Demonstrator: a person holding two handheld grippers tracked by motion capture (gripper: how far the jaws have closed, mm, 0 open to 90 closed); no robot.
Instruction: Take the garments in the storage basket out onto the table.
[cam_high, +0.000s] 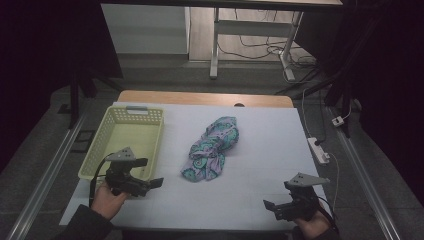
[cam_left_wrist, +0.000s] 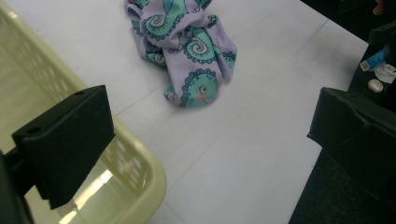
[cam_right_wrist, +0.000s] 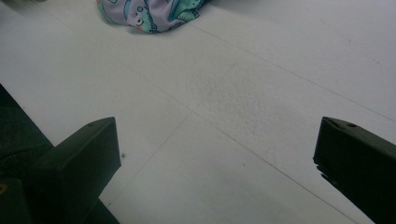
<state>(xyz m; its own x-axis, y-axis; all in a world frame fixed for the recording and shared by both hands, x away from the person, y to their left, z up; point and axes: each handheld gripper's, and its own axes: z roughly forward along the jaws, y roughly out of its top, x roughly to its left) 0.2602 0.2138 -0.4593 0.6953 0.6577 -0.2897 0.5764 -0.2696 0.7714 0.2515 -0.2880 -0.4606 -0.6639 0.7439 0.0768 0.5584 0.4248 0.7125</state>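
With both sets of jaws standing wide apart and nothing between them, I have my left gripper (cam_high: 150, 186) low at the near left of the table, just beside the near right corner of the basket (cam_high: 116, 131). In the left gripper view one black jaw hangs over the basket's pale yellow rim (cam_left_wrist: 140, 163) and the other sits off toward the table's near edge, with bare white surface between them. My right gripper (cam_high: 272, 206) is at the near right of the table, and in the right gripper view its two jaws frame only the white table cover (cam_right_wrist: 224, 140).

The crumpled cloth (cam_high: 212, 149), lilac with teal swirl and creature prints, lies in a loose heap at the middle of the table, well apart from both grippers. From the left gripper it shows ahead (cam_left_wrist: 191, 51), just to the right of the basket; from the right gripper only its near edge (cam_right_wrist: 149, 14) shows at the top. The basket stands at the table's left, with a grey handle on its far rim.
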